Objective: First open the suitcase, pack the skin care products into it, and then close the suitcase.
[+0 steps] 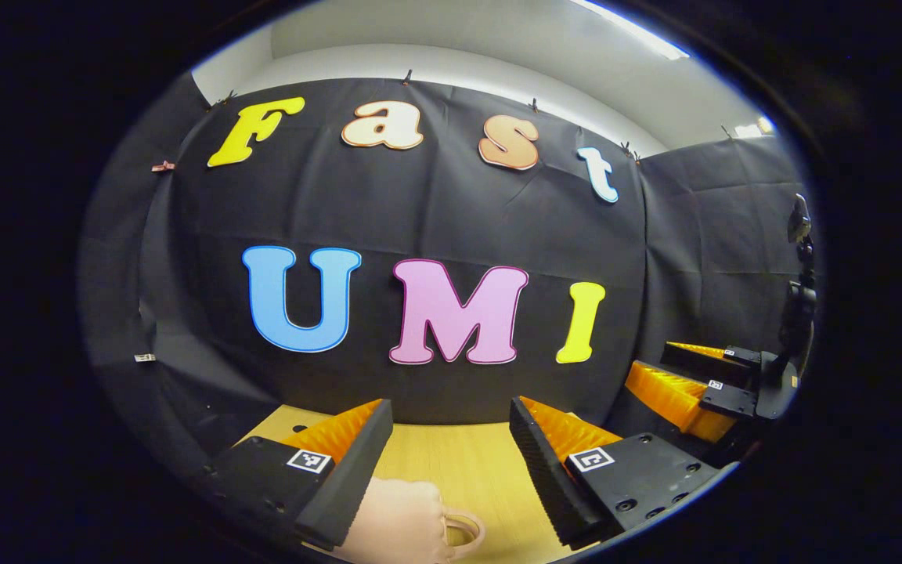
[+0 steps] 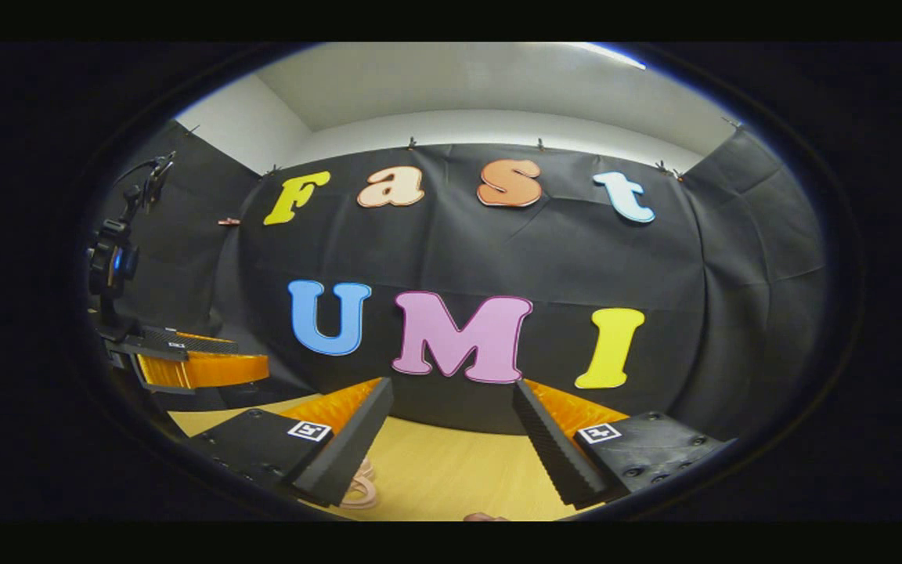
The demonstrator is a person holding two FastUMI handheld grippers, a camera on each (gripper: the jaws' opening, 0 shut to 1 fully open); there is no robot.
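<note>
**Both tools held open above the pale wood worktop**

In the left gripper view the left tool (image 1: 451,462) stands with its jaws wide apart, nothing between them. Each finger is a black wedge with a finely ribbed inner pad, backed by ridged orange plastic and carrying a small square black-and-white marker. Below the gap lies the smooth, yellowish wood-grain worktop (image 1: 451,462). At the bottom edge, just beside the left finger, sits a soft-looking pale pink rounded item with a loop handle (image 1: 412,525); what it is cannot be told.

The right tool (image 1: 690,384) shows off to the right in that view, its orange ribbed fingers parted.

In the right gripper view the right tool (image 2: 451,446) is likewise spread open and empty over the same worktop (image 2: 451,470). A pale pink looped piece (image 2: 361,486) peeks out beside its left finger. The left tool (image 2: 185,360) appears at the far left, seen side-on.
</note>
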